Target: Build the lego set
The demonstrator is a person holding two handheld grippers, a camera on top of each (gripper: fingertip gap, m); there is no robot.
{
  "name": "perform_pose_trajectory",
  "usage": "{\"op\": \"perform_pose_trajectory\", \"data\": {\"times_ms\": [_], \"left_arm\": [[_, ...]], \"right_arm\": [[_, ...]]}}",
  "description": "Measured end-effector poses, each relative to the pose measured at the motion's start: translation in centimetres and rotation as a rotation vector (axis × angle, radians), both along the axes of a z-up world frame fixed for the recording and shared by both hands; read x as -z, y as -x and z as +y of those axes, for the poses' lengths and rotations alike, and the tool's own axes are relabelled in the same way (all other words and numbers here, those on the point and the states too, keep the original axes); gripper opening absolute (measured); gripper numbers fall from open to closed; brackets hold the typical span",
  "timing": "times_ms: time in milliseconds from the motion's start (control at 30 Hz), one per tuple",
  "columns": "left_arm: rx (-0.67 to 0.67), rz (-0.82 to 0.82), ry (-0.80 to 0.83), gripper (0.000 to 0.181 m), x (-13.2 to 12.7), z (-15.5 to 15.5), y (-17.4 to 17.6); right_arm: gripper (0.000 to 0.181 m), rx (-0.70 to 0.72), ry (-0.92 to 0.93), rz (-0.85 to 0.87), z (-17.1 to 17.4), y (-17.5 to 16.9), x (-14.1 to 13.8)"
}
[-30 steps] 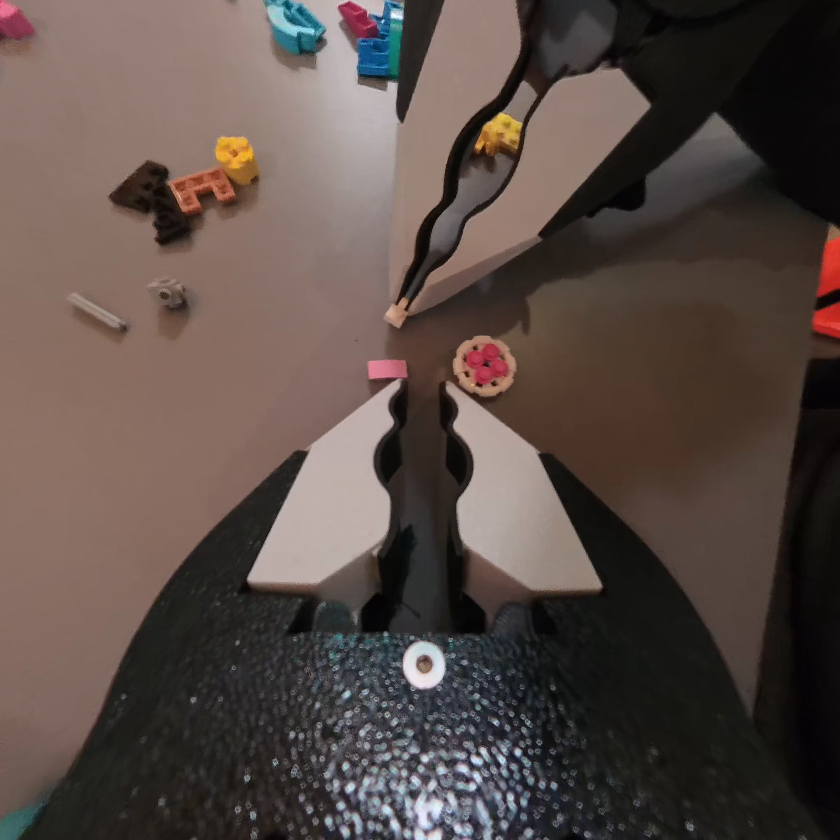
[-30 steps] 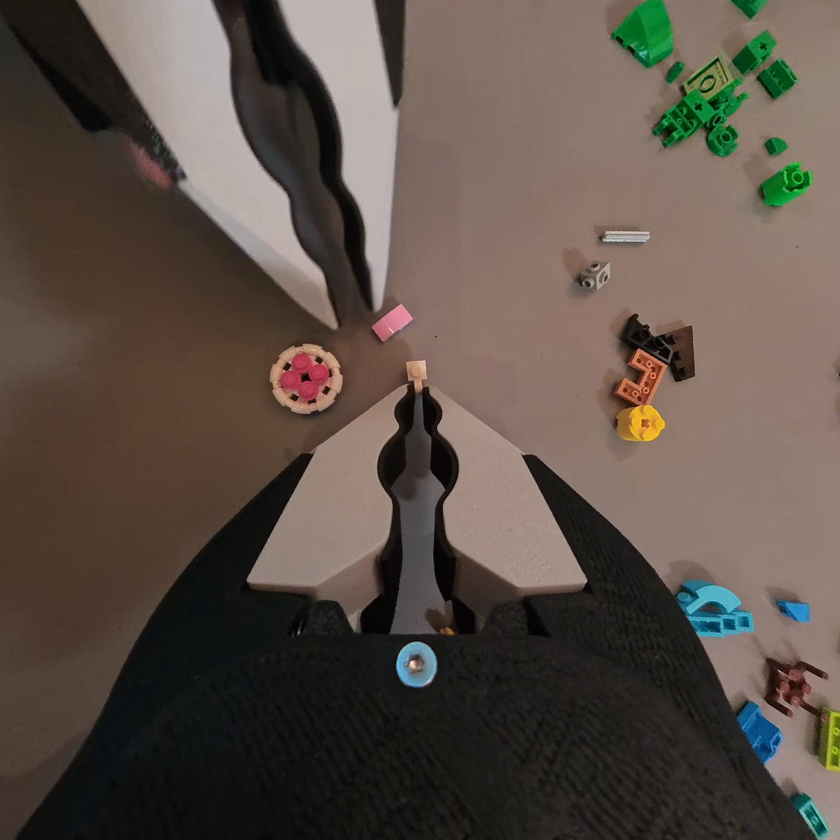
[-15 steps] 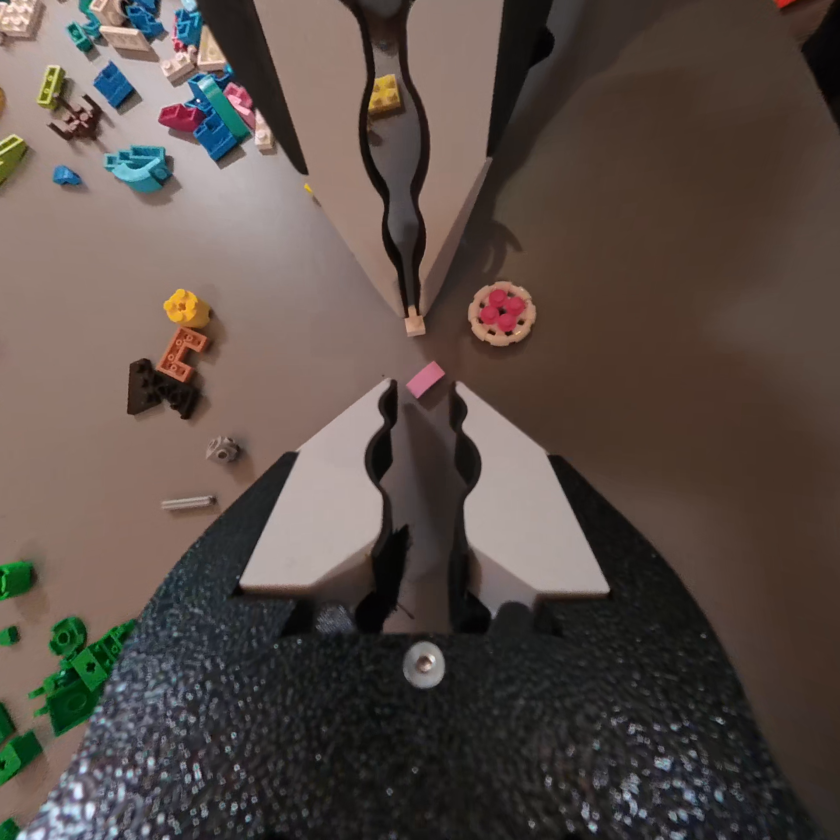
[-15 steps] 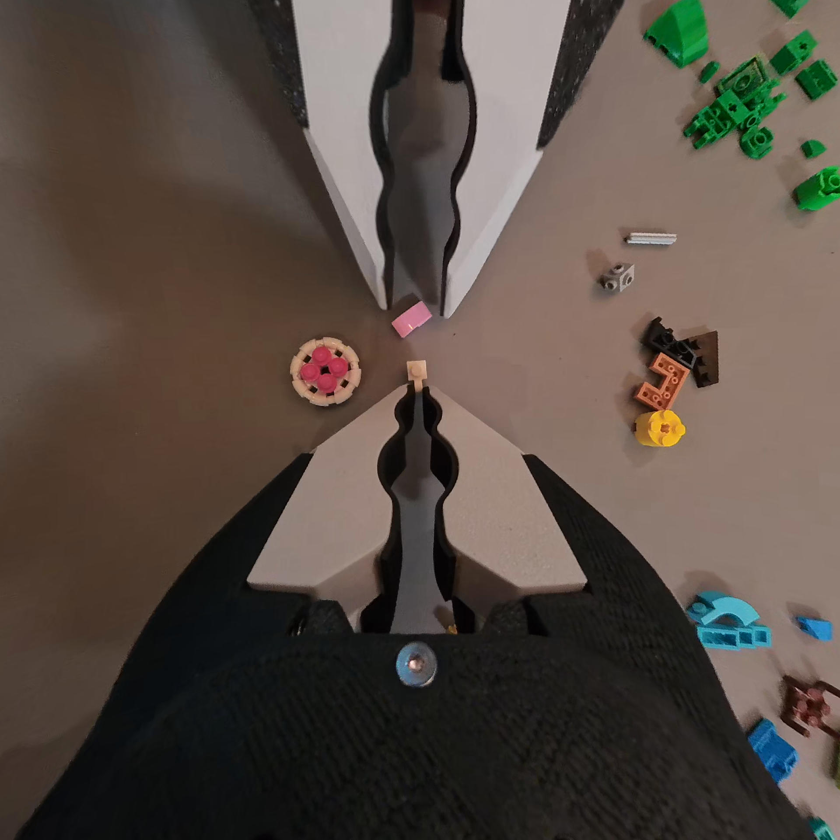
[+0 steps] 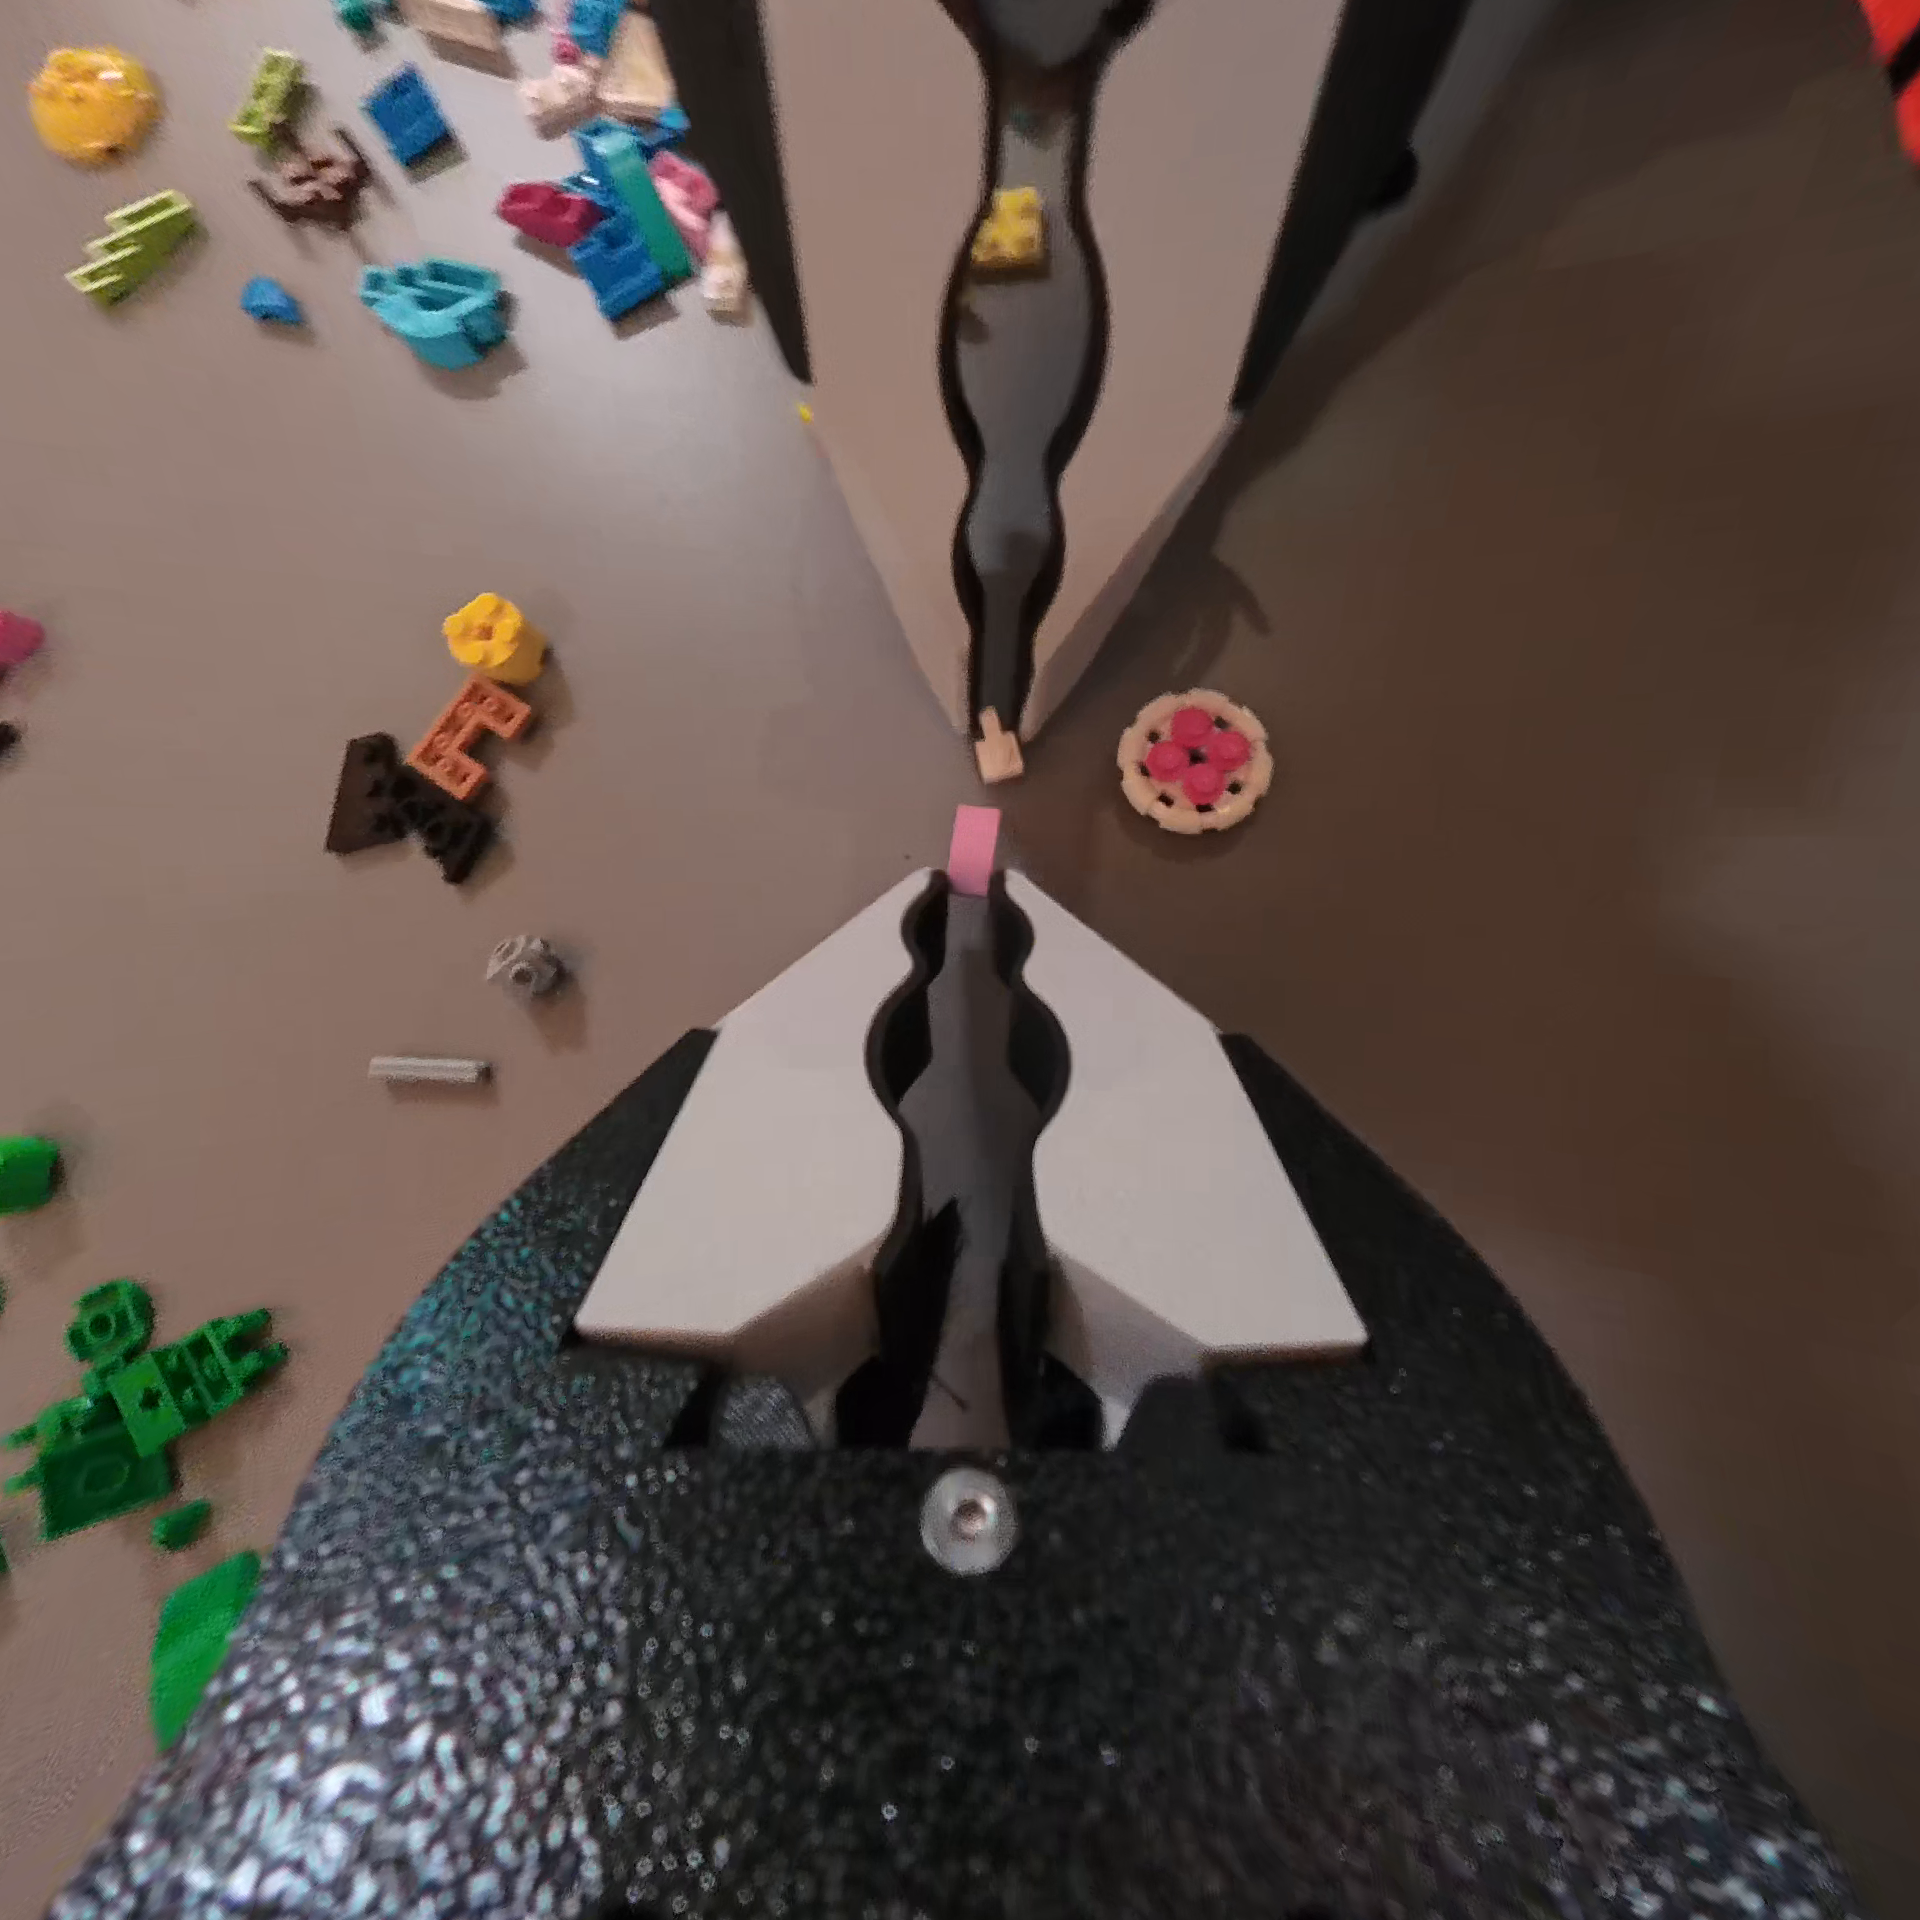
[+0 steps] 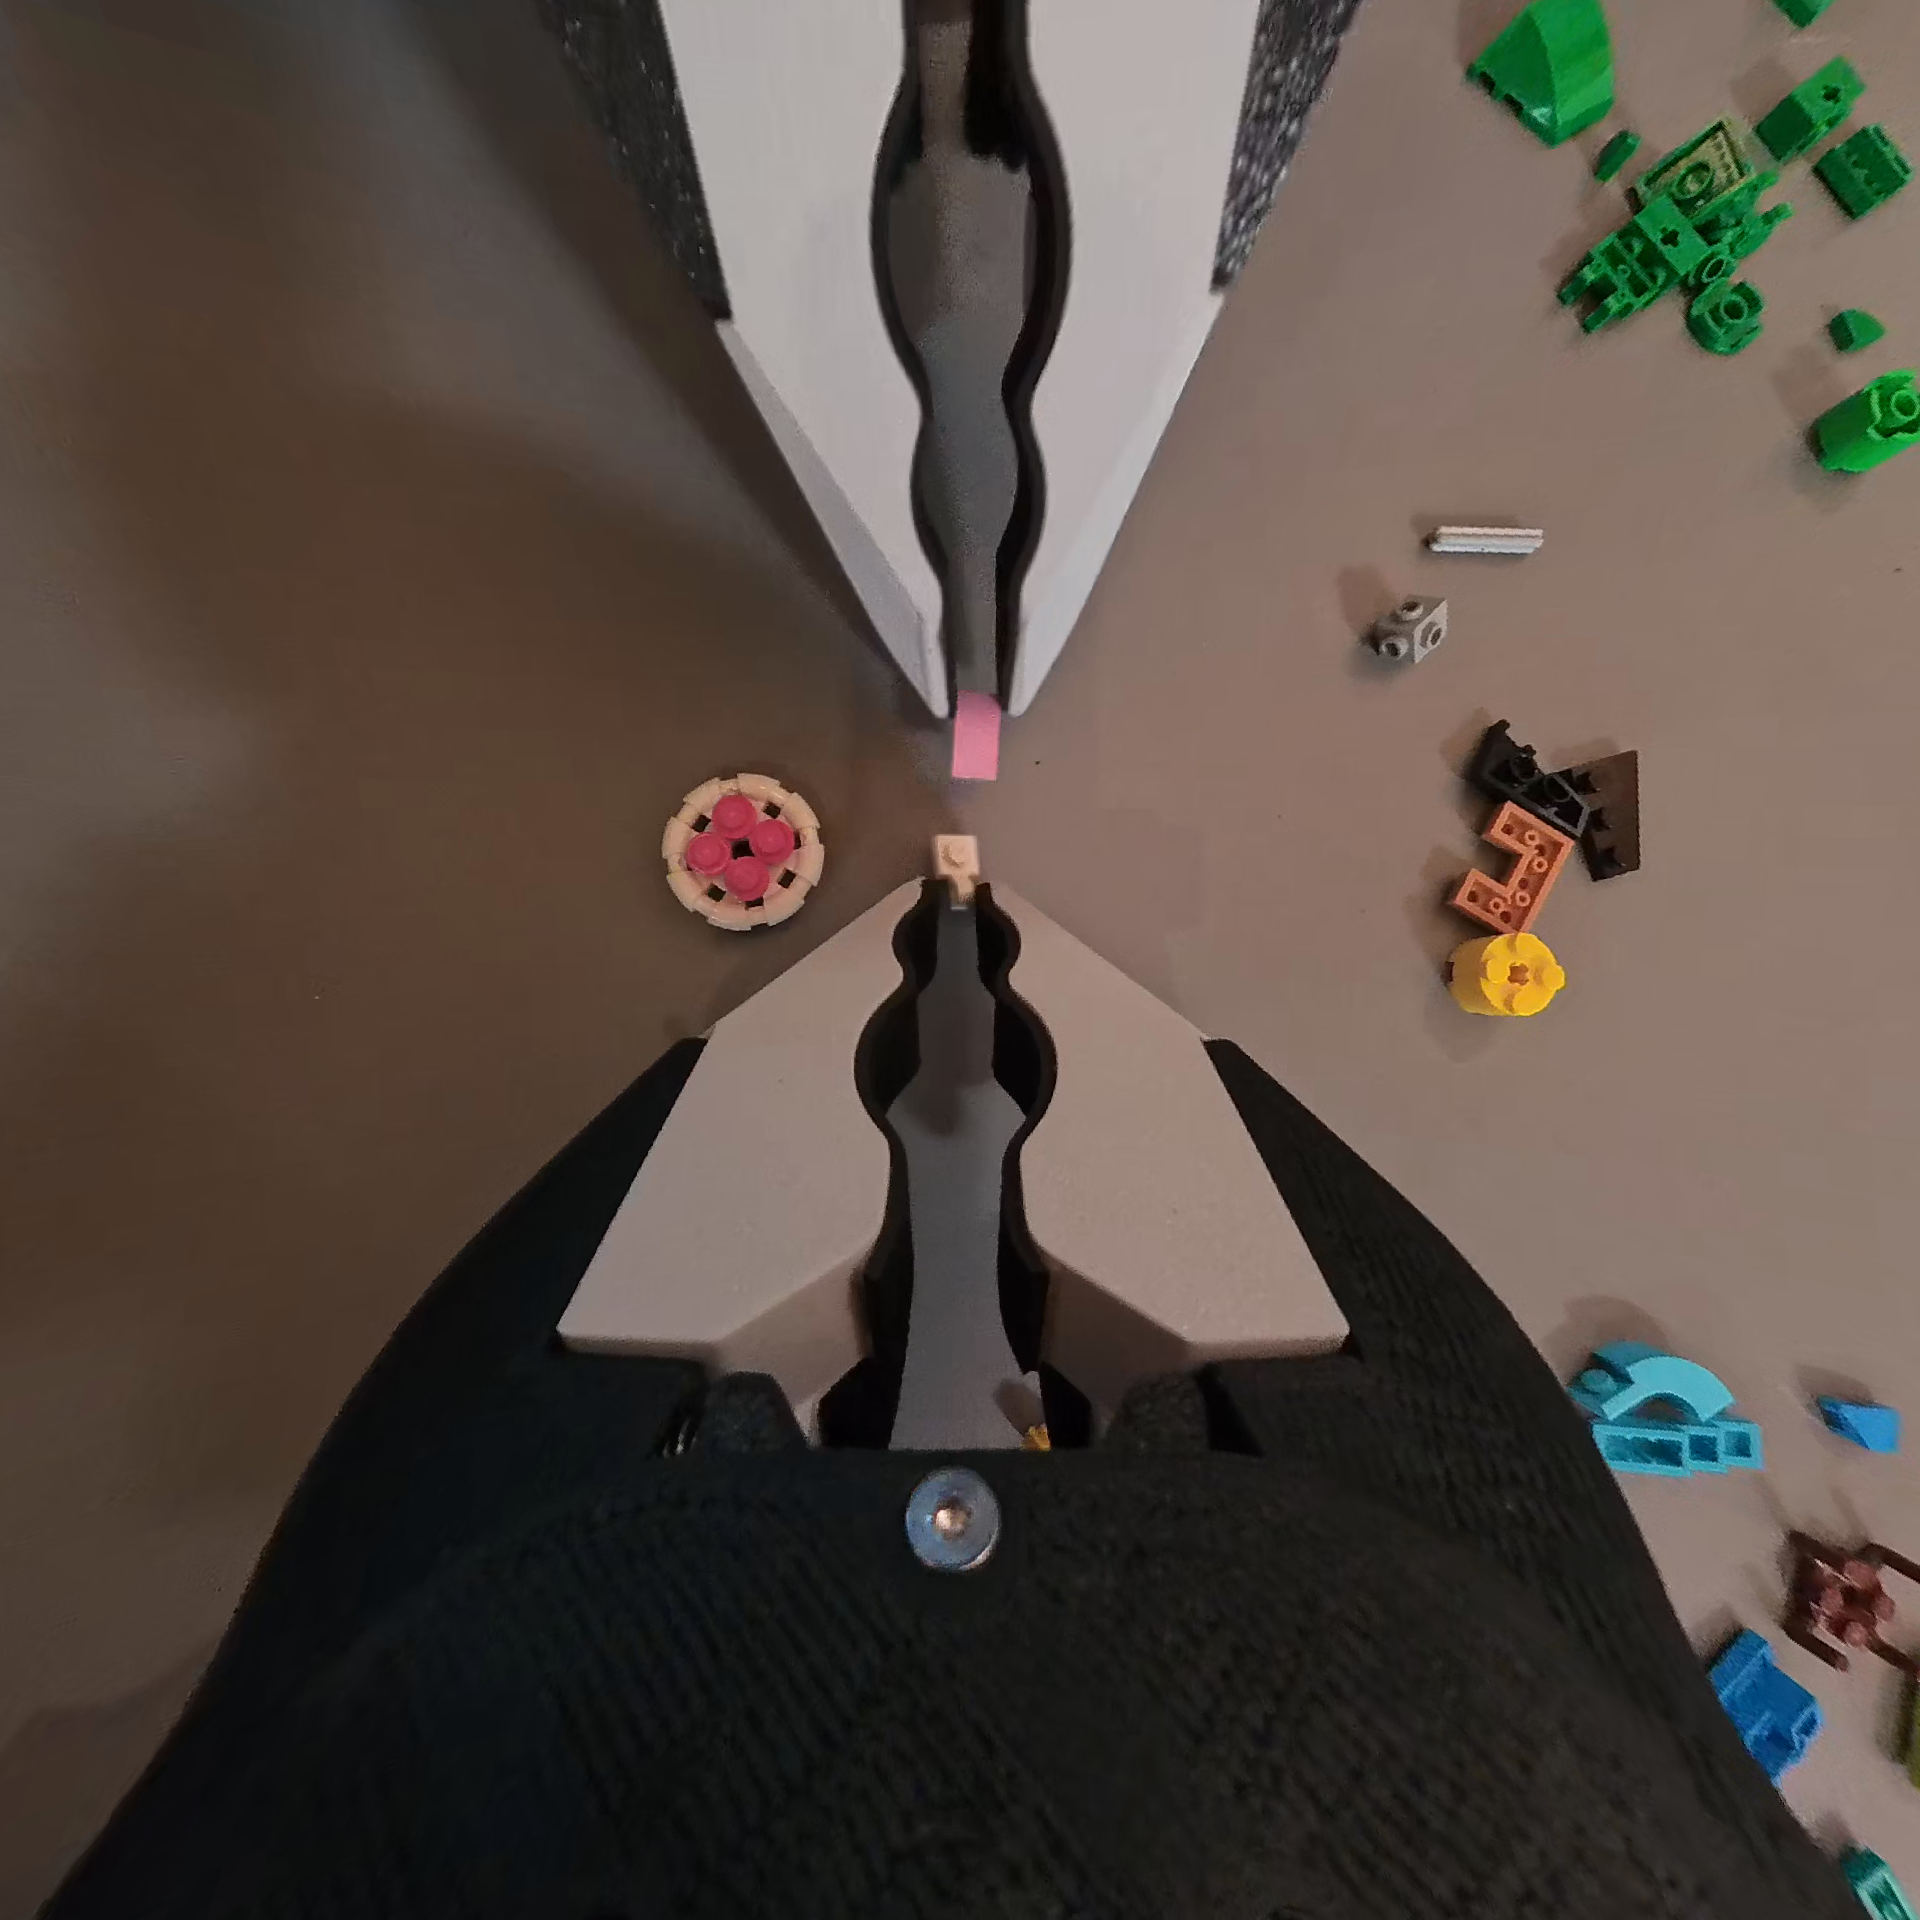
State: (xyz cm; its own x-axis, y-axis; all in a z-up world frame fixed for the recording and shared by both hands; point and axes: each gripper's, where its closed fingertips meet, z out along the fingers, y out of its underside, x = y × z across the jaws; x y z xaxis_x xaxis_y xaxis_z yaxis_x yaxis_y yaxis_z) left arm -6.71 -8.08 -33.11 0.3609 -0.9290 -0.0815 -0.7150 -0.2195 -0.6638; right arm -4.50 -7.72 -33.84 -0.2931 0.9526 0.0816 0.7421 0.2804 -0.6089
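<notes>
left wrist view: plain matte brown-grey surface (image 5: 1558, 935), darker in shadow toward the right, strewn with loose bricks on the left. left gripper (image 5: 968, 883) clenched on a small pink tile (image 5: 975, 847) sticking out past the tips. facing it, tip to tip, right gripper (image 5: 1000, 727) clenched on a tiny tan piece (image 5: 1000, 756); the two pieces close together, not touching. just right of them, flat on the surface, a tan round pie with red studs (image 5: 1195, 762). further left, a yellow round brick (image 5: 494, 636), an orange bracket plate (image 5: 468, 738) over black plates (image 5: 405, 805), a grey stud brick (image 5: 525, 966), a grey rod (image 5: 428, 1068). green pieces (image 5: 125, 1392) low left, partly cut off by the edge; blue, teal and pink bricks (image 5: 613, 229) at top, blurred. something orange-red (image 5: 1896, 73) cropped at the top right corner, unidentifiable. a yellow piece (image 5: 1008, 231) lodged deep between the right gripper's fingers.

right wrist view: same surface, tan piece (image 6: 956, 857) held at the tips, pink tile (image 6: 977, 748) opposite. nothing of the room beyond the surface.
</notes>
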Motion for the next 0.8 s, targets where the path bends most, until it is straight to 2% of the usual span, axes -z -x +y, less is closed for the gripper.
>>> {"op": "perform_pose_trajectory", "data": {"times_ms": [133, 233, 333, 800], "left_arm": [[-0.146, -0.151, 0.052, 0.006, -1.1, 0.3, -0.7], [-0.176, -0.161, 0.047, 0.006, -0.9, 0.0, -1.2], [-0.168, -0.130, -0.004, 0.006, -0.5, 0.4, -1.2], [-0.040, -0.103, 0.057, 0.006, -0.5, 1.0, -1.3]], "right_arm": [[0.008, -0.001, 0.019, 0.003, 0.0, -0.1, 0.0], [0.011, -0.003, 0.043, 0.004, 0.0, -0.3, 0.0], [0.012, 0.003, 0.066, 0.010, 0.0, -0.3, 0.0], [0.002, 0.020, 0.100, 0.041, 0.3, 0.1, 0.0]]}}
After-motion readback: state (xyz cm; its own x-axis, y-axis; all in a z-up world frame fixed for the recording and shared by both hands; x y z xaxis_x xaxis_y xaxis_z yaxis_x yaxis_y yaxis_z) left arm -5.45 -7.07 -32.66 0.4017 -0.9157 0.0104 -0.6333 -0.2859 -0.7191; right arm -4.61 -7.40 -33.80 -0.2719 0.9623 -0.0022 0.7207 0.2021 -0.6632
